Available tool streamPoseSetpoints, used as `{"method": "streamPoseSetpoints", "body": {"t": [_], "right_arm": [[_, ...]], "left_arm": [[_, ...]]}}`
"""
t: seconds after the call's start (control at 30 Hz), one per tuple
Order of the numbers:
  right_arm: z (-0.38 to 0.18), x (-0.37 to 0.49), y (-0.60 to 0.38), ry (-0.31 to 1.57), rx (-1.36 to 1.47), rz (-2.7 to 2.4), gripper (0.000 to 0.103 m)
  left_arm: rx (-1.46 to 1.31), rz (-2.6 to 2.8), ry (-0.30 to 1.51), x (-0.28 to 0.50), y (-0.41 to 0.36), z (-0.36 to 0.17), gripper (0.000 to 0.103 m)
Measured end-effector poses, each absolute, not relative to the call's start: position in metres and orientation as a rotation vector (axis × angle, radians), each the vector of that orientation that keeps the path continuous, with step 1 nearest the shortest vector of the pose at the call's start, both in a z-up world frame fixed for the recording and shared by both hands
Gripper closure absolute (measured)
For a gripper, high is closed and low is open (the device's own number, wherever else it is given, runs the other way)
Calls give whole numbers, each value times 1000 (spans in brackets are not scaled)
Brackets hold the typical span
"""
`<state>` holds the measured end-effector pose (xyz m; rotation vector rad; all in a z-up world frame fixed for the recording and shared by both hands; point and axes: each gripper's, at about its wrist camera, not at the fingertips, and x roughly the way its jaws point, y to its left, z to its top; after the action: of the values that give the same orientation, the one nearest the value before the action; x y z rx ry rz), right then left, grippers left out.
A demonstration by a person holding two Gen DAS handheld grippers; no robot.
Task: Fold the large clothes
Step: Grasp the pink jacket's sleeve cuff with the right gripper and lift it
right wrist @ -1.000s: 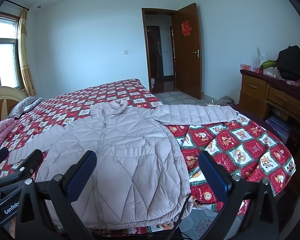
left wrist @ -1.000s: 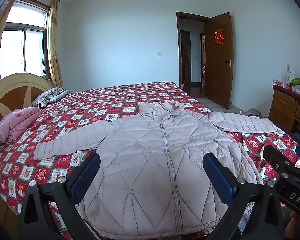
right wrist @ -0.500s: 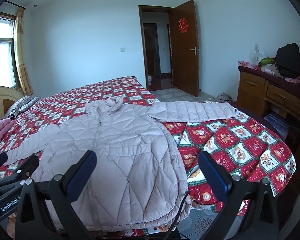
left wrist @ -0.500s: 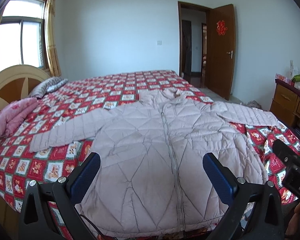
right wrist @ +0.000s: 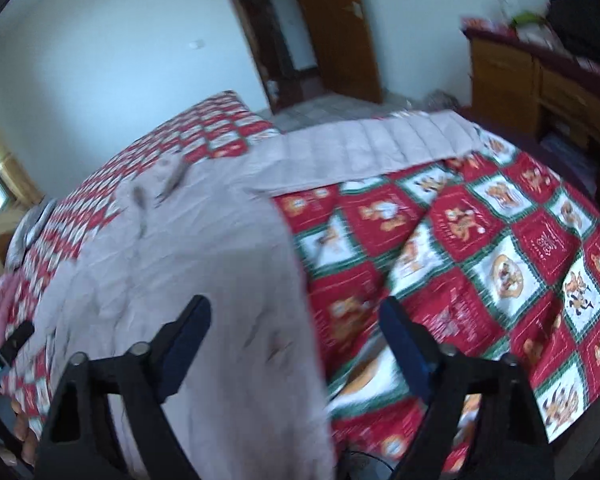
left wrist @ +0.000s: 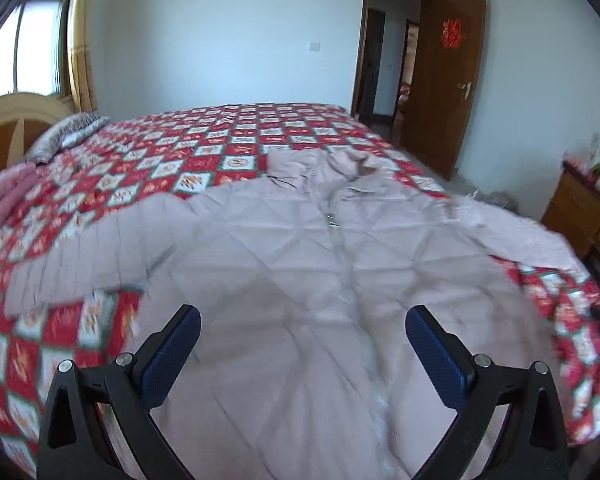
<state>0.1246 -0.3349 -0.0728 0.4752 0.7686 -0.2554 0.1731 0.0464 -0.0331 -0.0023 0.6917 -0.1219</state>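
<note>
1. Jacket [left wrist: 300,280]: pale pink, quilted, laid flat and face up on the bed, zipper running up the centre of the left wrist frame toward the collar in the upper middle. It fills the lower centre of that frame; in the right wrist frame it occupies the left half.
2. Sleeves: one sleeve [left wrist: 80,264] extends to the left edge of the left wrist frame; the other sleeve [right wrist: 372,144] stretches across the upper middle of the right wrist frame, lying on the bedspread.
3. Left gripper [left wrist: 302,344]: jaws spread wide, blue pads apart, nothing between them; positioned above the jacket's lower body, lower centre of the frame. Contact with the fabric cannot be determined.
4. Right gripper [right wrist: 296,332]: jaws spread wide, holding nothing; straddles the jacket's side edge, one finger over the fabric, the other over the bedspread. This view is tilted and blurred.
5. Bedspread [left wrist: 236,148]: red, white and green check pattern, covering the bed under the jacket.
6. Surroundings: wooden headboard [left wrist: 16,120] and striped pillow [left wrist: 68,136] at left; open brown door [left wrist: 444,80] at upper right; wooden dresser [right wrist: 540,80] at upper right of the right wrist frame.
</note>
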Motion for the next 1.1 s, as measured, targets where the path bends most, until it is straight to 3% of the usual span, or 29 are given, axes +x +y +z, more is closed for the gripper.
{"method": "streamPoseSetpoints", "body": {"t": [0.23, 0.33, 0.4, 0.73, 0.8, 0.83, 0.93, 1.1], "right_arm": [[-92, 158, -500, 610, 817, -516, 19], [-113, 187, -545, 631, 808, -599, 35], [-125, 207, -563, 666, 776, -640, 39], [-142, 269, -591, 706, 660, -741, 38], [-142, 277, -587, 738, 568, -754, 48], [-144, 278, -584, 751, 545, -741, 67], [-142, 272, -584, 735, 556, -721, 85], [-104, 260, -558, 655, 432, -759, 87]], "left_arm": [[5, -8, 676, 266, 79, -59, 1], [-9, 60, 691, 298, 94, -80, 1], [-31, 88, 707, 314, 103, -93, 1], [-111, 148, 810, 348, 119, -153, 1], [-78, 150, 812, 348, 114, -154, 1], [-70, 154, 820, 349, 113, -155, 1], [-69, 155, 829, 351, 114, -157, 1], [-77, 151, 827, 350, 115, -158, 1]]}}
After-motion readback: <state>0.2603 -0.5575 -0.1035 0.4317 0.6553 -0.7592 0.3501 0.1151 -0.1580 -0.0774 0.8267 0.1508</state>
